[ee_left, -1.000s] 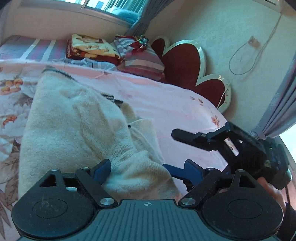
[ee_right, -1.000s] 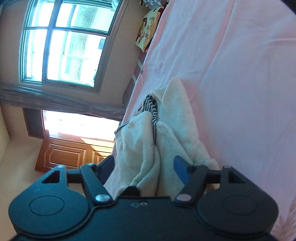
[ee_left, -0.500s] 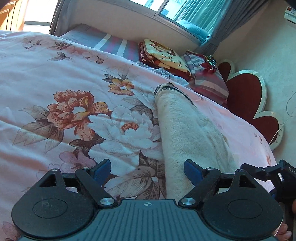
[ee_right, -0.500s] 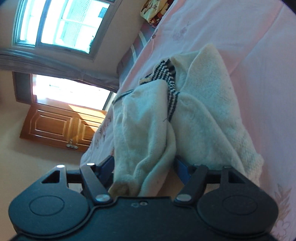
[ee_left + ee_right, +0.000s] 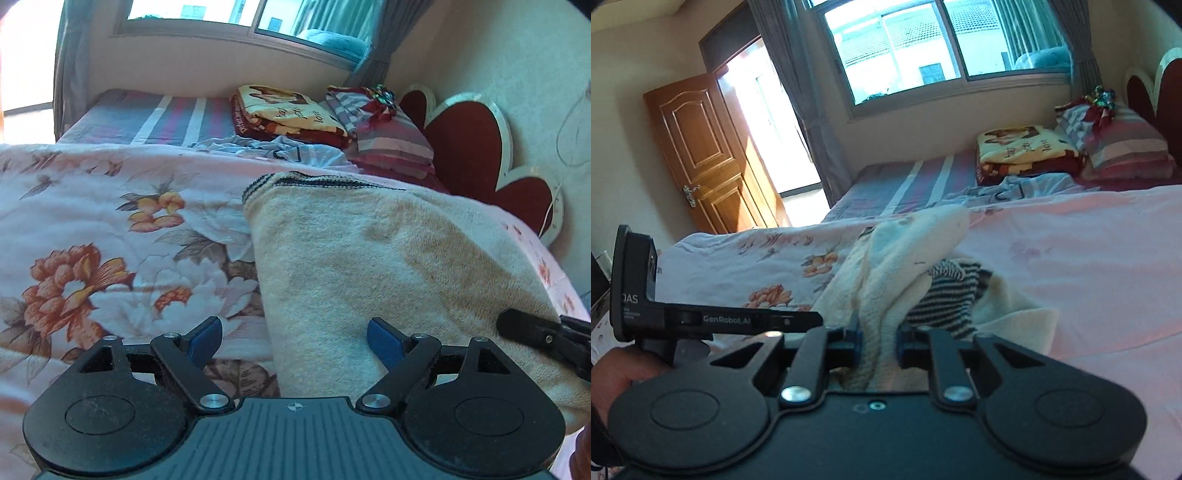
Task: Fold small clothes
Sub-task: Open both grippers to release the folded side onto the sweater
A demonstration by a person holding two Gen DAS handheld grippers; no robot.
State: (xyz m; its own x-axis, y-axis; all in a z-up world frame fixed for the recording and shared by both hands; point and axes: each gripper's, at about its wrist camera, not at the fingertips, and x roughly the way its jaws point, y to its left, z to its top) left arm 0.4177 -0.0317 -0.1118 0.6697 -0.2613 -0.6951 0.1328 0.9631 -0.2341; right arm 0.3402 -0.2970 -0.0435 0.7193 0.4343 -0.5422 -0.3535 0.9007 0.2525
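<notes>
A cream knitted sweater (image 5: pixel 376 266) with black-and-white striped trim lies on the pink floral bedspread (image 5: pixel 92 229). In the left wrist view my left gripper (image 5: pixel 295 339) is open, its blue pads apart over the sweater's near left edge, holding nothing. In the right wrist view my right gripper (image 5: pixel 878 345) is shut on a bunched fold of the sweater (image 5: pixel 897 266), which rises from the jaws toward its striped cuff (image 5: pixel 945 291). The left gripper's body (image 5: pixel 713 317) shows at the left of the right wrist view; the right gripper's finger (image 5: pixel 543 332) shows at the right edge of the left wrist view.
At the head of the bed lie a folded yellow blanket (image 5: pixel 288 114), striped pillows (image 5: pixel 384 140) and a crumpled light-blue garment (image 5: pixel 266 147). A red heart-shaped headboard (image 5: pixel 476 147) stands at the right. A window (image 5: pixel 942 48) and an open wooden door (image 5: pixel 701 155) are beyond the bed.
My right gripper has closed on the sweater fold and rolled level. The left gripper has swung right, so the sweater now fills its view, with its jaws still open.
</notes>
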